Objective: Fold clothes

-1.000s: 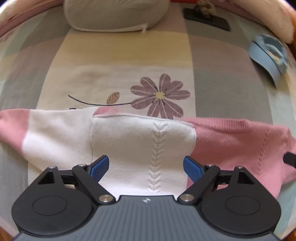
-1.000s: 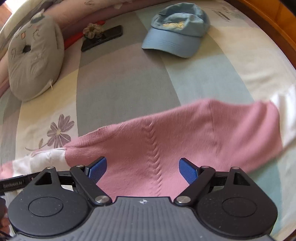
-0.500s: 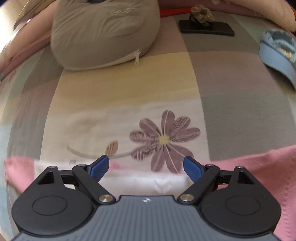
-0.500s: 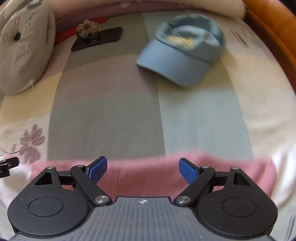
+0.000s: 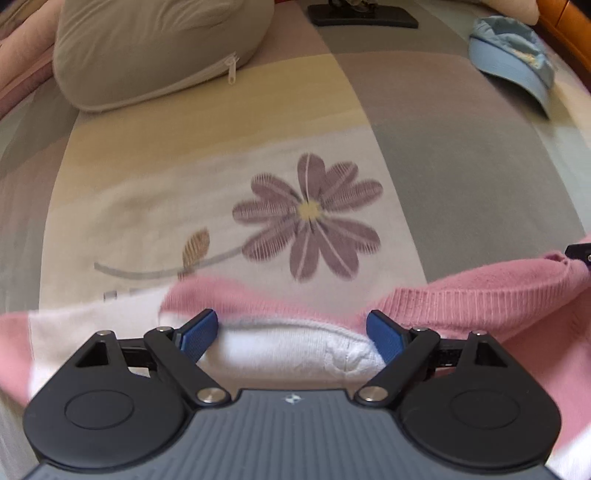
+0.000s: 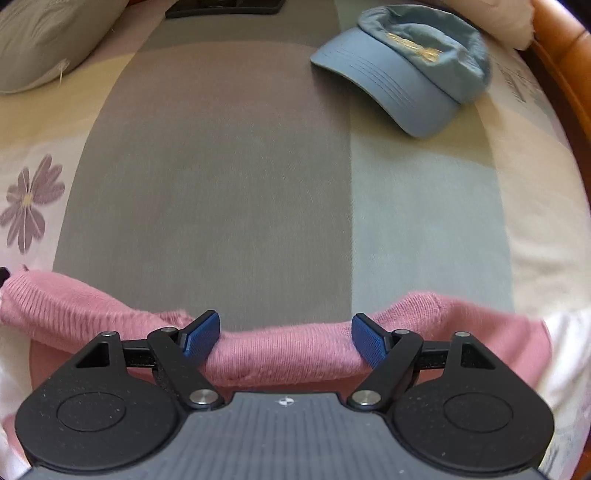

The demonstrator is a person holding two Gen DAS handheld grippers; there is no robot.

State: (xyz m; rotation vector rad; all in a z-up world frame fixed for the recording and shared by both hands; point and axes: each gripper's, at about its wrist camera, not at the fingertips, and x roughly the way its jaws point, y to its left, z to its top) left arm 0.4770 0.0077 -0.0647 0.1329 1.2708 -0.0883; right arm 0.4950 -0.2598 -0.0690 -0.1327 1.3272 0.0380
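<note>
A pink and white knit sweater lies spread across the bed. My left gripper points down at its far edge, jaws wide. The white middle panel and its pink collar rim lie between the blue pads, which do not press on them. My right gripper straddles a raised roll of the sweater's pink half. Its jaws are closing, and the pads stand at the roll's two ends without squeezing it. The sweater's near part is hidden under both gripper bodies.
The patchwork bedsheet has a purple flower print. Beyond the sweater lie a grey pillow, a black phone and a blue cap. A wooden bed frame runs along the right.
Both grippers moved from over the sweater's body to its far edge and came down onto it. The edge now bunches between the jaws, and the right jaws have narrowed slightly.
</note>
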